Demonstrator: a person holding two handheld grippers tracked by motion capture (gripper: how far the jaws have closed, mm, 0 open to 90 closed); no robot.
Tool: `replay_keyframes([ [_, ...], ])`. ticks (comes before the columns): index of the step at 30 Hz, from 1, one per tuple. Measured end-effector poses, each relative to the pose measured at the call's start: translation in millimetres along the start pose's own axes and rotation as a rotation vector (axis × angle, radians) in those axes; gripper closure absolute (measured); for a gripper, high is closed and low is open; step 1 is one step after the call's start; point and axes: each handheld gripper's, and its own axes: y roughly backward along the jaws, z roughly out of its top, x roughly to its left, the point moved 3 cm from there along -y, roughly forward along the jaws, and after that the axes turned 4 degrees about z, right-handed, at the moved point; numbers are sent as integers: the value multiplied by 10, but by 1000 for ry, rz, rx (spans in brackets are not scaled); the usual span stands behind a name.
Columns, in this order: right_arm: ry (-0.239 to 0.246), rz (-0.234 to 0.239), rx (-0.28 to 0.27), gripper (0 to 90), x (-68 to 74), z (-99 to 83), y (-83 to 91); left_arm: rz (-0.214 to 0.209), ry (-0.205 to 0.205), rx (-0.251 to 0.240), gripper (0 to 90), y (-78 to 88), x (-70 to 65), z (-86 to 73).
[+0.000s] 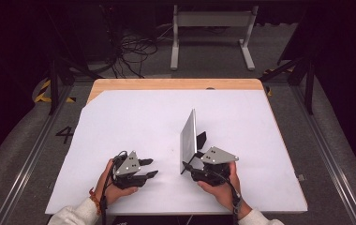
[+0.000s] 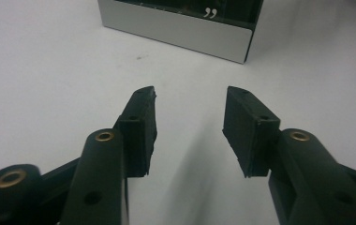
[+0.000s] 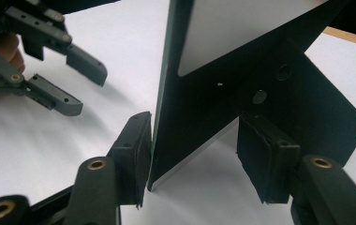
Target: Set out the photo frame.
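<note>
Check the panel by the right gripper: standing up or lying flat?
Standing up. The panel rises on edge from the white table, a dark prop behind it.

overhead forward-down, two close tongs cameras, perhaps sharing panel (image 1: pixel 188 138)

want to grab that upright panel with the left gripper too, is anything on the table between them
Nothing visible. The left gripper has open jaws aimed at the upright panel, with bare white table cover between them. The right gripper already straddles the panel's near edge, off to the side rather than in that path.
</note>
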Motion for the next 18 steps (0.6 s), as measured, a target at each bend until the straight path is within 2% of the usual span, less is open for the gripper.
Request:
replay_keyframes([
  [5, 17, -3, 0, 478, -9, -20, 34, 8, 12, -1, 454, -29, 62, 41],
  [8, 12, -2, 0, 478, -34, -44, 73, 13, 19, -2, 420, -38, 80, 49],
  [18, 8, 5, 4, 501, -85, -108, 168, 34, 27, -2, 350, -35, 112, 58],
])
